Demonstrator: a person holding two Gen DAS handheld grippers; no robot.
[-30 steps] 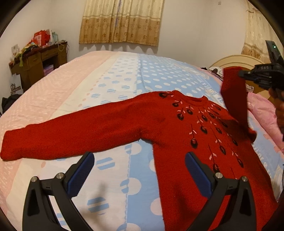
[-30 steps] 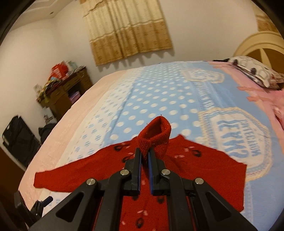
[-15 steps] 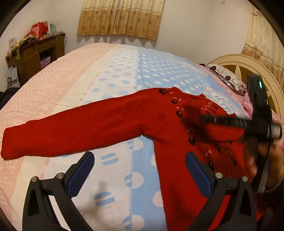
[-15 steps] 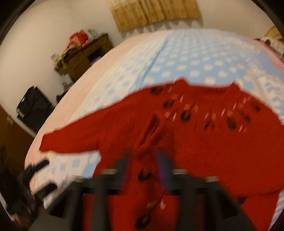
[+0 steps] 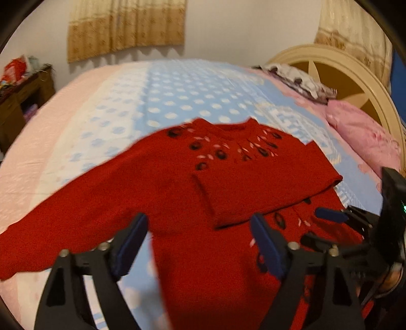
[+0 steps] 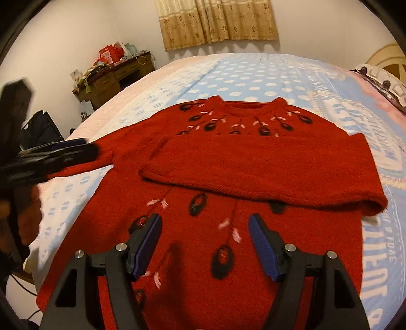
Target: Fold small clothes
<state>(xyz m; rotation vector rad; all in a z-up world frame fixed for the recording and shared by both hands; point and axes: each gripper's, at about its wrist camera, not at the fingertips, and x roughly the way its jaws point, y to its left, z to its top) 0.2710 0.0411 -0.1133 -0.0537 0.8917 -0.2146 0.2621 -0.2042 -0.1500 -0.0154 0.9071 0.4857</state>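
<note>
We see the red knitted sweater with dark embroidered flowers (image 6: 228, 241) lying flat on the polka-dot blue bedsheet (image 6: 253, 81), one sleeve folded across its chest. Our right gripper (image 6: 205, 241) hangs open and empty; our left gripper (image 5: 200, 243), empty, is closing over the outstretched sleeve. A careless pinch there could drag the knit and undo the fold.

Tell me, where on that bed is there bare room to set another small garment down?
The widest free patch is the dotted blue sheet beyond the red sweater's collar, towards the curtain. A smaller one lies on the pale sheet under the outstretched sleeve. It is crowded towards the headboard, where a pink pillow lies, and at the near edge, where both claws hover.
</note>
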